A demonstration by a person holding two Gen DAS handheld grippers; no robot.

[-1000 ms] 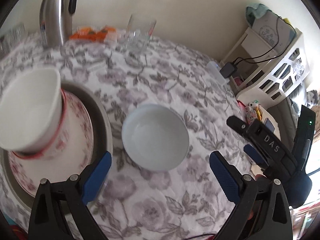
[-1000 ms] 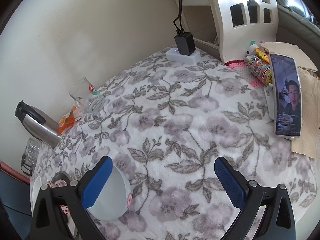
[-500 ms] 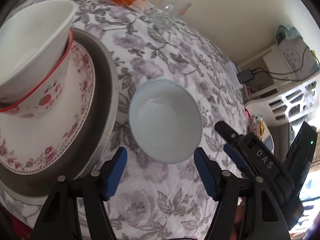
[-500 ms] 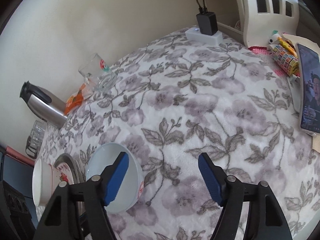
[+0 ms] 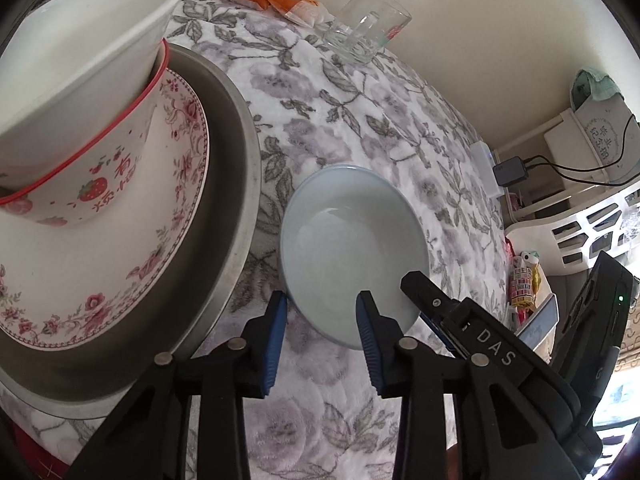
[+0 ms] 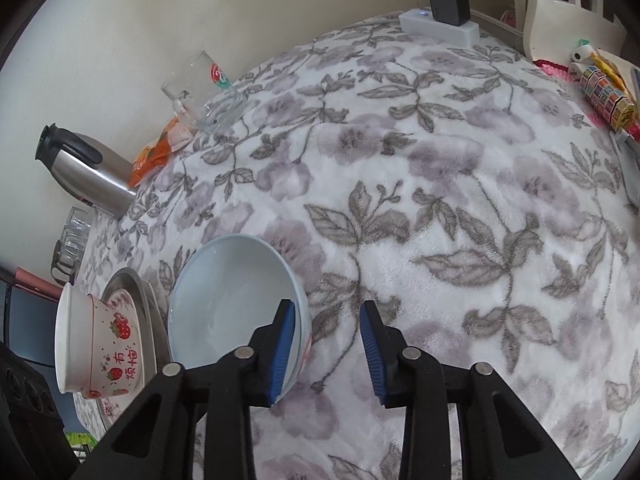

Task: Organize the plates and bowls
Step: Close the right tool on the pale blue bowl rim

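Left wrist view: left gripper (image 5: 322, 306) narrowing astride near rim of pale blue round ceramic bowl (image 5: 354, 246) on floral cloth (image 5: 360, 128), pads not yet pressing; right gripper (image 6: 327, 318) likewise closing over same bowl's (image 6: 230, 300) right rim, beside stacked plates (image 5: 120, 240).

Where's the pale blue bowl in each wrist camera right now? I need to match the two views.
Left wrist: the pale blue bowl sits centre, just beyond the left gripper, right of the stacked dishes.
Right wrist: the bowl is lower left, with the right gripper straddling its right rim, jaws closing.
Shared landmark: the glass mug by the wall.
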